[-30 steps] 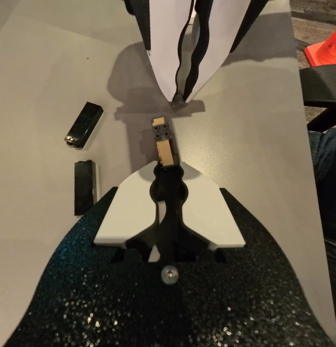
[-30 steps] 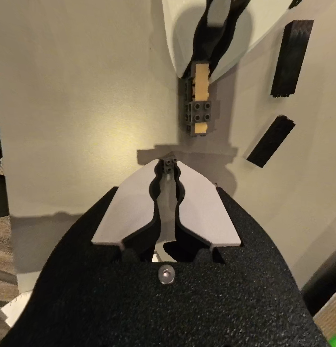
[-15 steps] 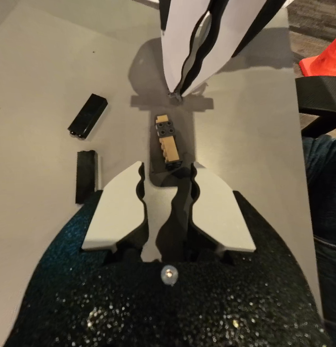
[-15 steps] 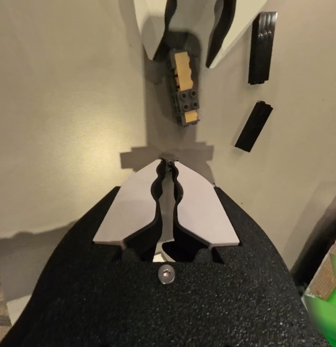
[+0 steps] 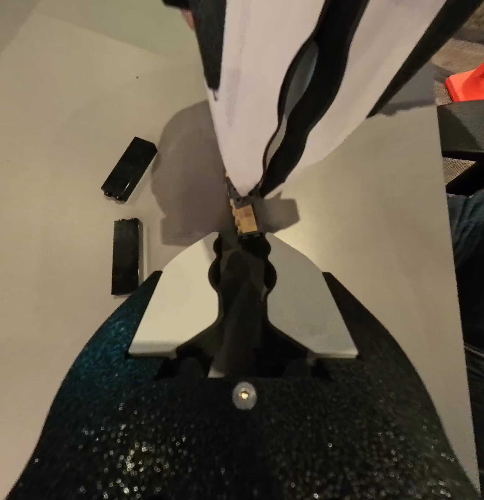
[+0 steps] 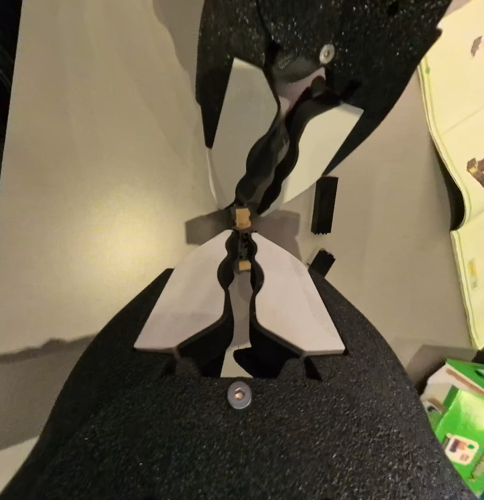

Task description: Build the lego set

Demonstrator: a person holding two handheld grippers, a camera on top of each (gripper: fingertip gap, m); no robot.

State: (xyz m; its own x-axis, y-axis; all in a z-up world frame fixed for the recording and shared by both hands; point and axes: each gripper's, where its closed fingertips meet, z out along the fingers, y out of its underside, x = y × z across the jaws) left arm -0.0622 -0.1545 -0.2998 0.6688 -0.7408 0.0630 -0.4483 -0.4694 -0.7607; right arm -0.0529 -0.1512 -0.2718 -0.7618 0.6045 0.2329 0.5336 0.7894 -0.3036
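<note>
Left hand-held gripper [image 5: 246, 238] clamps the tan-and-grey assembly [image 5: 244, 220]; right hand-held gripper [image 6: 244, 238] pinches a small grey piece [image 6: 244, 244] against it. Risk: misaligned studs make the piece skew or pop free.

You're working over a pale grey surface [image 5: 59, 130] with a warm pool of light [image 6: 121, 232] on it, left of your right gripper. Beyond the surface's far edge lies grey carpet [image 5: 462, 48], with an orange cone [image 5: 476, 81] and a black chair [image 5: 468, 130].
</note>
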